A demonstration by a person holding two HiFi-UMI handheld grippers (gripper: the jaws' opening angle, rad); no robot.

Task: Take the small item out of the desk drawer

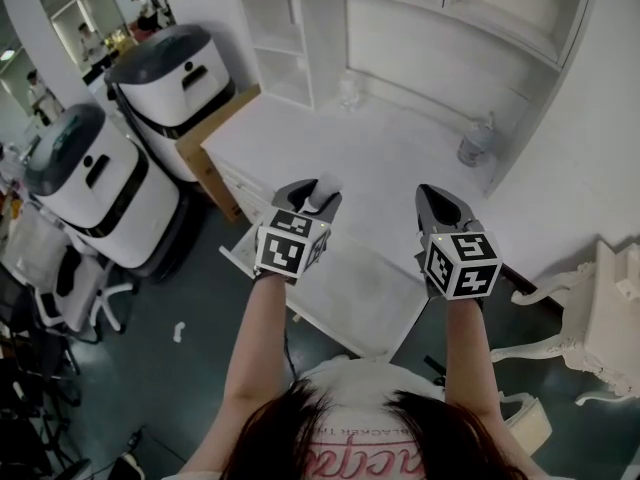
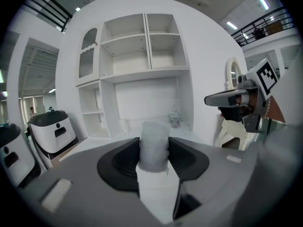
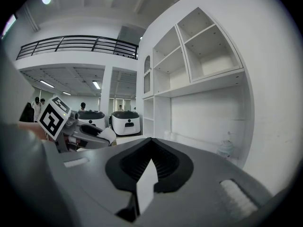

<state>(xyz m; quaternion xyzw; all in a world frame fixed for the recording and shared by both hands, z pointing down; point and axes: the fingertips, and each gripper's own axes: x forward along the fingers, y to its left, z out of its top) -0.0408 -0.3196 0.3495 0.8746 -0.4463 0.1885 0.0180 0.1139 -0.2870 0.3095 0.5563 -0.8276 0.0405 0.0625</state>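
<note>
My left gripper [image 1: 316,196] is shut on a small white cylinder-shaped item [image 1: 327,188], held in the air above the open white desk drawer [image 1: 368,296]. In the left gripper view the item [image 2: 154,138] stands upright, with both black pads pressed against its sides. My right gripper [image 1: 438,202] hovers beside it to the right, over the drawer, shut and empty; its jaws [image 3: 150,142] meet at the tips. From the right gripper view the left gripper [image 3: 92,132] shows with the white item [image 3: 108,135] at its tip.
The white desk top [image 1: 380,148] carries a water bottle [image 1: 477,140] at the back right and a small glass object [image 1: 349,90] near the shelves. Two white-and-black machines [image 1: 95,183] stand left of the desk. An ornate white chair [image 1: 600,318] is at the right.
</note>
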